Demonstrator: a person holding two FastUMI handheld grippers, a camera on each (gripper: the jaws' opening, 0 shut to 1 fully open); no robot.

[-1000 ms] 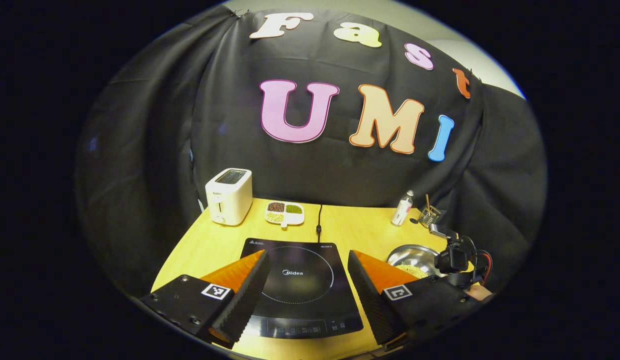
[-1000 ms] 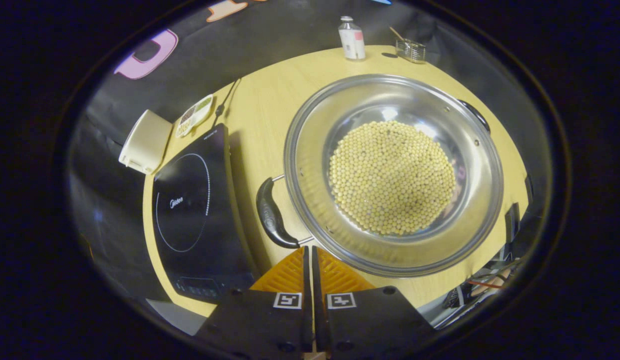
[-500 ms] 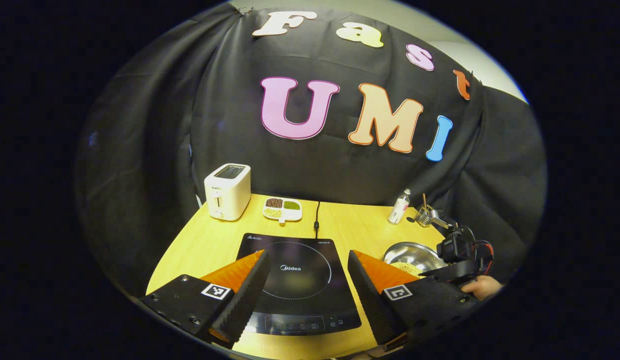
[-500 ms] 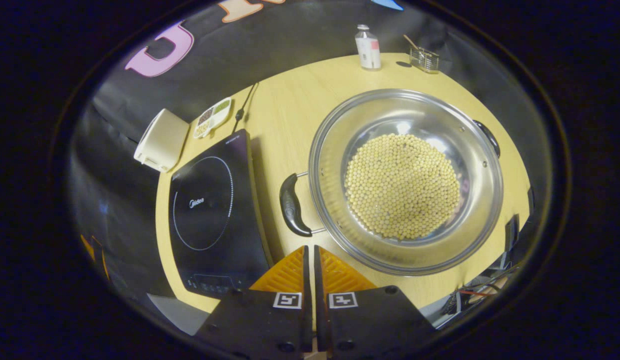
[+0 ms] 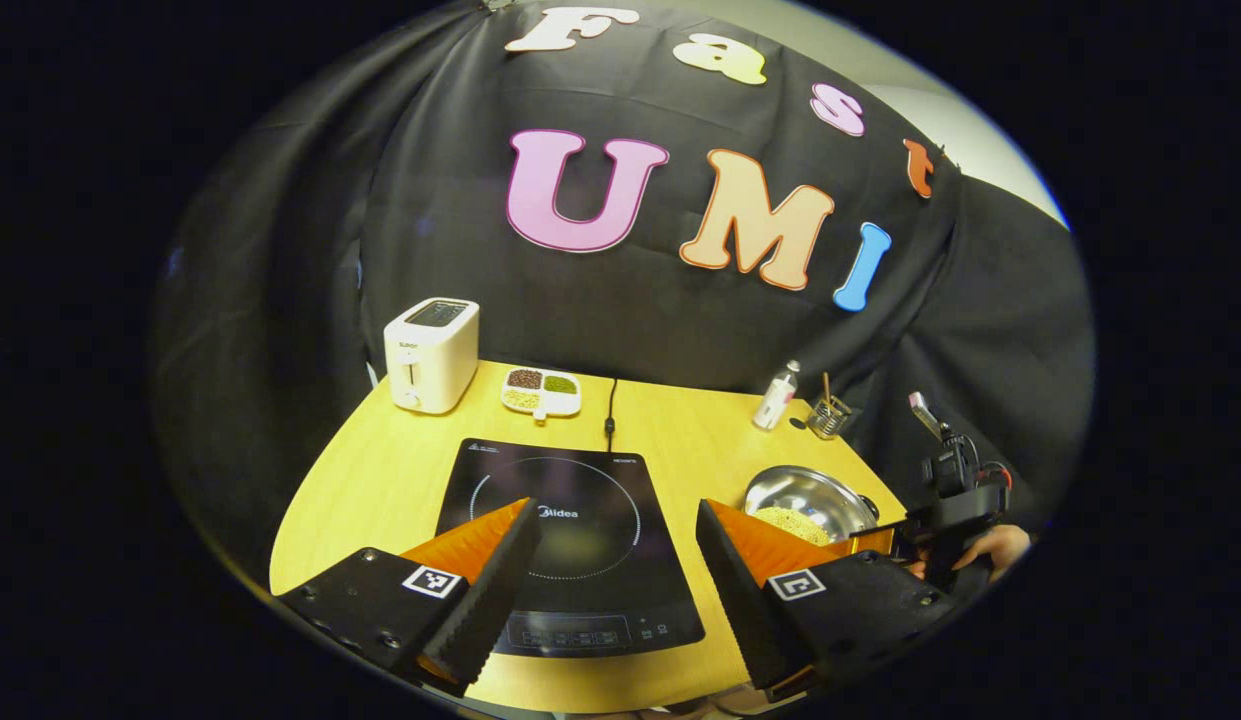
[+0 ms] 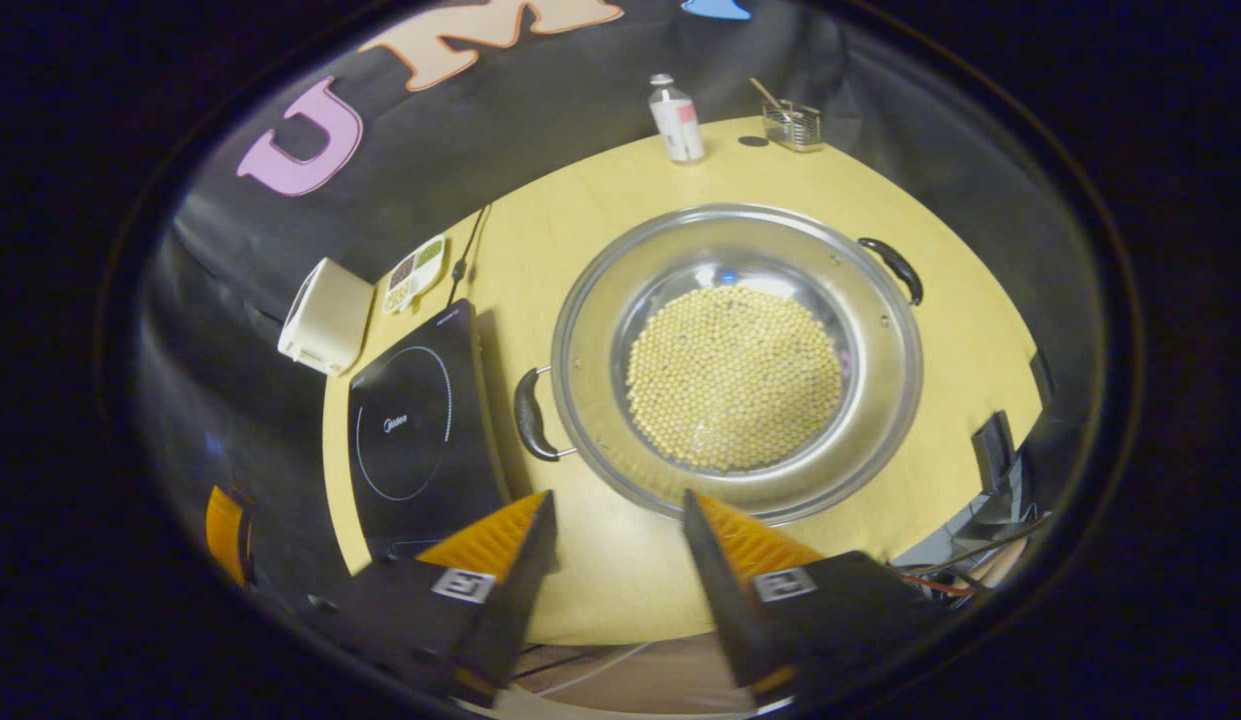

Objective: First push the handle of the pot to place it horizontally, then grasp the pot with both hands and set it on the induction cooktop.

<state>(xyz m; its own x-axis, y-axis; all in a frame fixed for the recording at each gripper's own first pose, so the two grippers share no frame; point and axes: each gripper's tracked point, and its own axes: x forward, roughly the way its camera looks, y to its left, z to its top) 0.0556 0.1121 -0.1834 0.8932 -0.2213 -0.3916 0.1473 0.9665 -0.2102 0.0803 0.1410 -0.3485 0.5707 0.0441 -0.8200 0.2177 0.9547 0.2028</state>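
Since a second ago the right gripper (image 6: 615, 530) has pulled back from the pot (image 6: 737, 360) and its jaws, then pressed together, stand spread and empty above the worktop (image 6: 620, 570). Left gripper (image 5: 615, 550) hovers over the induction cooktop (image 5: 570, 540), jaws spread wide, empty. Pot sits beside the cooktop, black handles (image 6: 530, 414) at its sides.

1. My left gripper (image 5: 612, 560): two orange wedge fingers with black ribbed pads, on black housings bearing square black-and-white markers and small screws.
2. My right gripper (image 6: 616, 545): the same orange wedges, black pads and square markers.
3. Farther off in the left gripper view, that unit carries a black camera block with red and black cables.
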